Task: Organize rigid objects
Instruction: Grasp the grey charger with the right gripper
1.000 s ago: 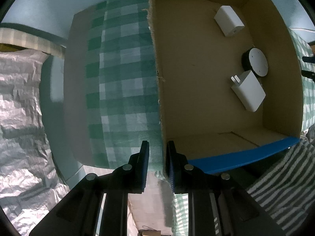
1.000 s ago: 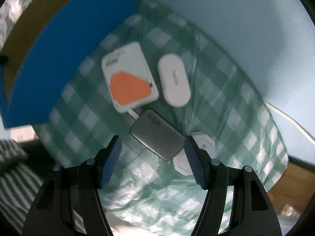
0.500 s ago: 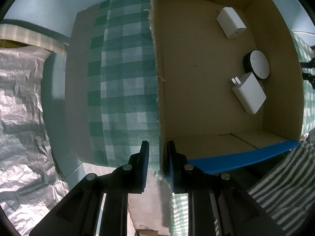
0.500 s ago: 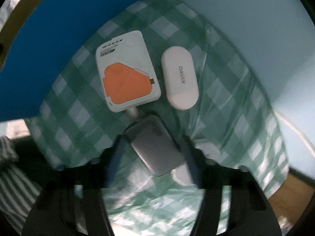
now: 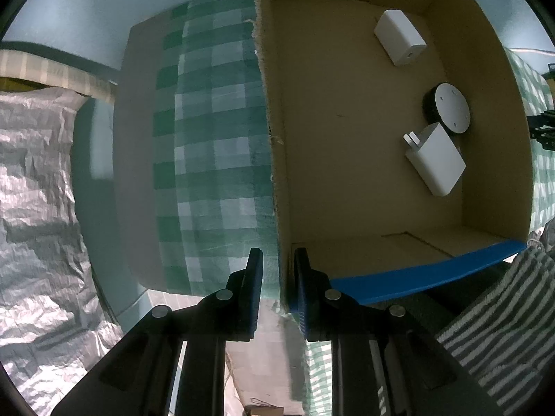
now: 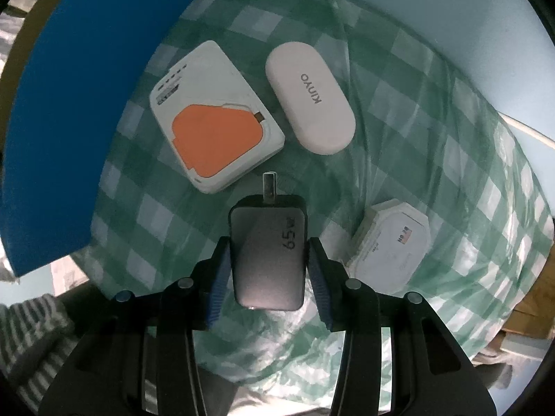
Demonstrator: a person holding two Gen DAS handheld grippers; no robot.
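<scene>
My right gripper (image 6: 267, 263) is shut on a grey 65W charger (image 6: 269, 253), its plug pointing away from me. On the green checked cloth (image 6: 399, 104) beyond it lie a white and orange power bank (image 6: 216, 131), a white oval case (image 6: 310, 97) and a white octagonal adapter (image 6: 390, 246). My left gripper (image 5: 277, 287) is shut on the left wall (image 5: 274, 145) of a cardboard box. Inside the box lie a white charger (image 5: 435, 159), a round black and white device (image 5: 449, 109) and a white block adapter (image 5: 400, 36).
The box's blue outer wall (image 6: 86, 97) stands left of the objects in the right wrist view. A crinkled silver sheet (image 5: 38, 187) lies left of the table. Striped fabric (image 5: 499, 315) sits at the lower right. A white cable (image 6: 527, 128) runs along the far right.
My right gripper moved down over the grey charger and closed on it. My left gripper stayed clamped on the box wall.
</scene>
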